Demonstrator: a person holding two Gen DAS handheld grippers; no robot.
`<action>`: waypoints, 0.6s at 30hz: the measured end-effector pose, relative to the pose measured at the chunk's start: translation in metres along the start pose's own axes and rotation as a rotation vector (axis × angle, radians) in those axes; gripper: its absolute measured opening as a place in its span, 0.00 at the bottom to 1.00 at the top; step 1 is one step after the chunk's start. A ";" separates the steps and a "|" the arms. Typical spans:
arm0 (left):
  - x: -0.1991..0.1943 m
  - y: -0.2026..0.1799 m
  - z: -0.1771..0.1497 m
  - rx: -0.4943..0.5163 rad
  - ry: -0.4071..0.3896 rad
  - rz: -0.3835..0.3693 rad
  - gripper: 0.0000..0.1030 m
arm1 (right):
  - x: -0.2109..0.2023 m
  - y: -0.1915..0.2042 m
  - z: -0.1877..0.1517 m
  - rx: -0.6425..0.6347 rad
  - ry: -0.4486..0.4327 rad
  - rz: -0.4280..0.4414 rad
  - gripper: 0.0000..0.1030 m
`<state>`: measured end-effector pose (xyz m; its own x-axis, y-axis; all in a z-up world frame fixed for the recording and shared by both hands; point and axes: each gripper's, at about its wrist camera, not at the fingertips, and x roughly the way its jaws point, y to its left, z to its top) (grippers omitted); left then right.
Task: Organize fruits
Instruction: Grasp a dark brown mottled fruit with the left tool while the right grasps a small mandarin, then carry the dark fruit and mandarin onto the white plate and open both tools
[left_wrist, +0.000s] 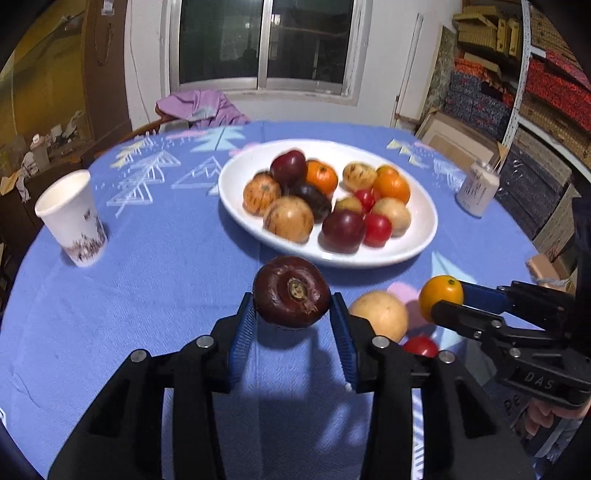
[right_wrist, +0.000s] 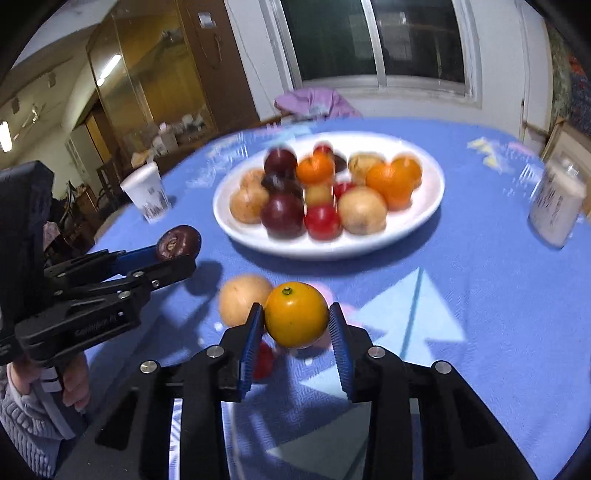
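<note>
While clamped, left tool (left_wrist: 292, 314) grips dark purple fruit (left_wrist: 291, 291), right tool (right_wrist: 296, 328) grips orange (right_wrist: 296, 315).

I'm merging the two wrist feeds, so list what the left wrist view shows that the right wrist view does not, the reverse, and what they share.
Only the left wrist view: stacked boxes on shelves at the right.

Only the right wrist view: a glass-fronted cabinet and the person's hand on the left gripper's handle.

Both: the white plate of fruit, the paper cup, the dark purple fruit in the left gripper, the orange fruit in the right gripper, and a tan fruit on the blue tablecloth.
</note>
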<state>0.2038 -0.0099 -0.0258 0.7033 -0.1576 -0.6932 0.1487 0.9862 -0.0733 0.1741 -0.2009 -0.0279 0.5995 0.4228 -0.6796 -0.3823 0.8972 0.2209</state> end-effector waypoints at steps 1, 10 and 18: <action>-0.002 -0.001 0.005 0.006 -0.010 0.001 0.39 | -0.006 0.000 0.004 0.002 -0.023 0.000 0.36; 0.040 -0.013 0.053 -0.002 0.010 -0.014 0.40 | 0.028 -0.012 0.070 0.022 -0.057 -0.103 0.36; 0.042 -0.006 0.049 -0.033 -0.009 0.003 0.66 | 0.028 -0.029 0.058 0.067 -0.059 -0.103 0.47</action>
<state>0.2663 -0.0250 -0.0197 0.7098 -0.1549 -0.6872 0.1234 0.9878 -0.0951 0.2427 -0.2074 -0.0126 0.6744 0.3329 -0.6590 -0.2701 0.9419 0.1994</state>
